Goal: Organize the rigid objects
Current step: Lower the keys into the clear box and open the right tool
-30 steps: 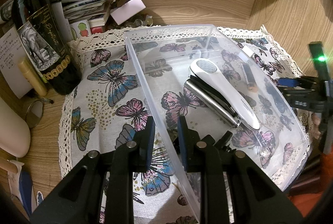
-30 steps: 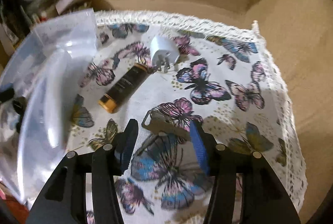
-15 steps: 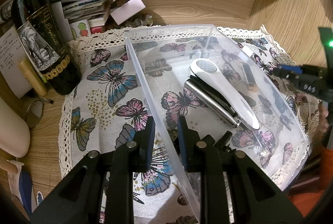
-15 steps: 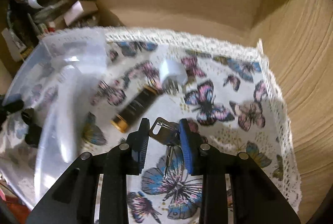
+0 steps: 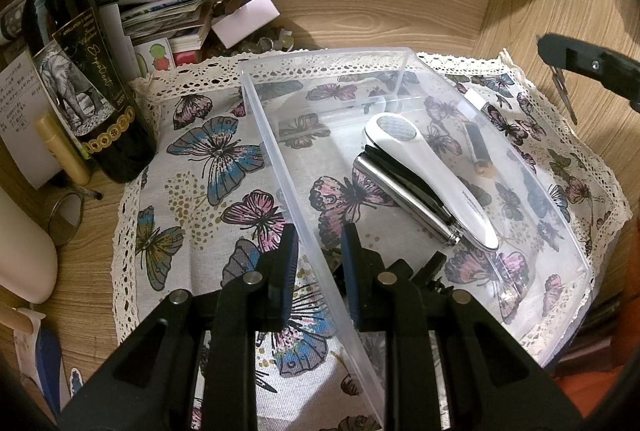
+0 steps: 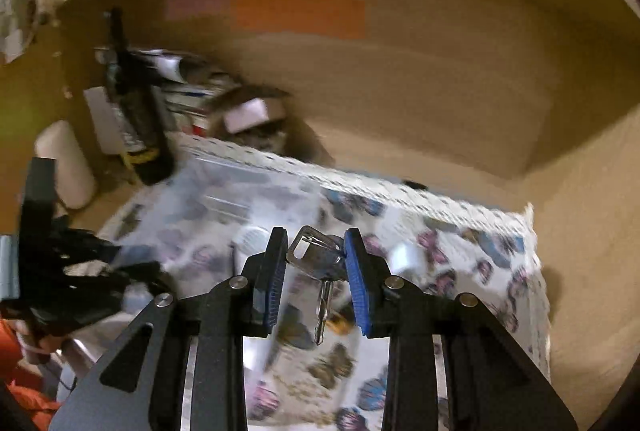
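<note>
Right tongs [image 6: 316,271] pinching keys [image 6: 318,261], left tongs [image 5: 318,259] clamping clear bin [image 5: 400,65] wall

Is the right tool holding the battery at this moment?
No. In the right wrist view the right tool is shut on a set of keys, one key dangling below, while the battery lies on the cloth.

My left wrist view sits low and close, facing the desk's back wall across the clear bin [image 5: 416,167]. My right wrist view rides higher, tilted up and blurred. Both share the butterfly cloth [image 5: 208,167] [image 6: 472,251] and wine bottle [image 5: 80,83] [image 6: 140,119].
</note>
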A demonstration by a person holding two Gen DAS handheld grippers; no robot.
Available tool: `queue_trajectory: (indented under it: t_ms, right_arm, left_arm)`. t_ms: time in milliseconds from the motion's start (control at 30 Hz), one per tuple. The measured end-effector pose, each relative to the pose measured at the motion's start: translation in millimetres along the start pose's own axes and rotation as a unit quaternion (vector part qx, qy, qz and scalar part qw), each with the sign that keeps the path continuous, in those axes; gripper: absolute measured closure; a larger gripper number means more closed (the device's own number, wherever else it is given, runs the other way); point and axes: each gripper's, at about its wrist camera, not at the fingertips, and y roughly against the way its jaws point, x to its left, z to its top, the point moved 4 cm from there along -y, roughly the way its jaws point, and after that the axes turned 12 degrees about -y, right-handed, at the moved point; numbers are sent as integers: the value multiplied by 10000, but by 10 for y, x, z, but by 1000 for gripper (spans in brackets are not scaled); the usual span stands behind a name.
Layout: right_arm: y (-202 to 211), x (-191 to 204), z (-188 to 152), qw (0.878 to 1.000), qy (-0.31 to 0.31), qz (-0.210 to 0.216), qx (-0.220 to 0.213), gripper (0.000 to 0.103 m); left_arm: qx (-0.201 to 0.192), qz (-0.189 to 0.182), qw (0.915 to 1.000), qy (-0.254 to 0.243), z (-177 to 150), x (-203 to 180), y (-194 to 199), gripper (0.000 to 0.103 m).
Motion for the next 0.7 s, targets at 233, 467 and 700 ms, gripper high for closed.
queue_trajectory:
  t_ms: [233,467,700]
  right_arm:
    - [-181,462,-104,9975,504,386,304,76]
    - [-533,708,-364,9902,853,479,996,76]
    - [-702,694,-423,9866,685,483,1399,79]
  left_arm:
    - [-4,-2,10000,0,0,2,0,81]
    - [-26,-25,10000,6,7,-4,0,81]
    - [-21,-18,10000,12,3,-3,2,81]
